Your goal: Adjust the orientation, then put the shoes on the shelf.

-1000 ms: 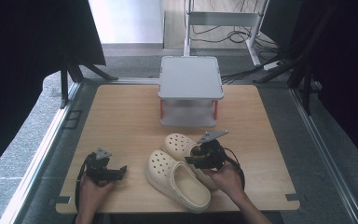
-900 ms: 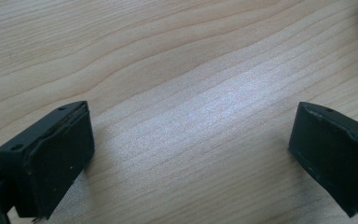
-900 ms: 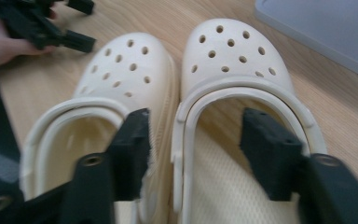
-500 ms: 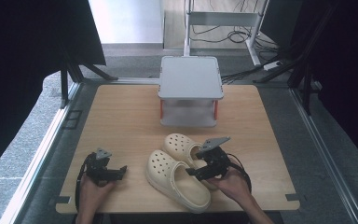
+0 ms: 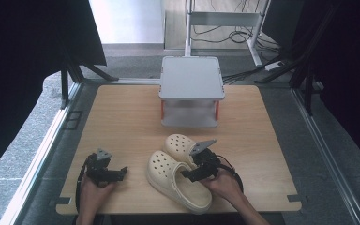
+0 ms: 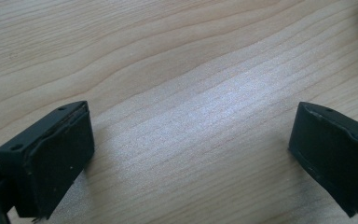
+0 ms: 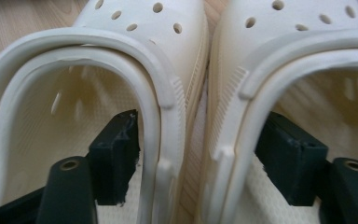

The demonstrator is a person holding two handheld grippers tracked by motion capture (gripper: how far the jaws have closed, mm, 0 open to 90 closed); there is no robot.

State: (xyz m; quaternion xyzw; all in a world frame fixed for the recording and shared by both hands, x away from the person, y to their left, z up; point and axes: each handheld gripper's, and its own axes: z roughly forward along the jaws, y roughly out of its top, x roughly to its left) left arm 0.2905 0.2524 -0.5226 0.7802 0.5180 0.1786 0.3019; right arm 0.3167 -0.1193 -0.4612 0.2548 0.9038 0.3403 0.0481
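Note:
Two cream perforated clogs lie side by side at the table's front, the nearer clog [image 5: 176,180] and the farther clog [image 5: 178,143]. My right gripper [image 5: 193,173] dips into their openings. In the right gripper view one jaw stands inside the left clog [image 7: 74,93] and the other inside the right clog [image 7: 307,84]. The two adjoining side walls lie between the jaws of the right gripper [image 7: 198,140]. These jaws have just been closing, and a small gap remains at the pads. My left gripper [image 5: 121,172] rests open over bare wood, also seen in its own view [image 6: 191,135].
A grey two-tier stand [image 5: 191,77] with orange posts sits at the back middle of the wooden table [image 5: 122,112]. Metal rails run along both sides. Cables and a frame lie on the floor beyond the far edge.
My right gripper has sunk and come toward the near edge, into the clogs' openings, with its jaws wider apart than a second ago. The left gripper and both clogs stay put.

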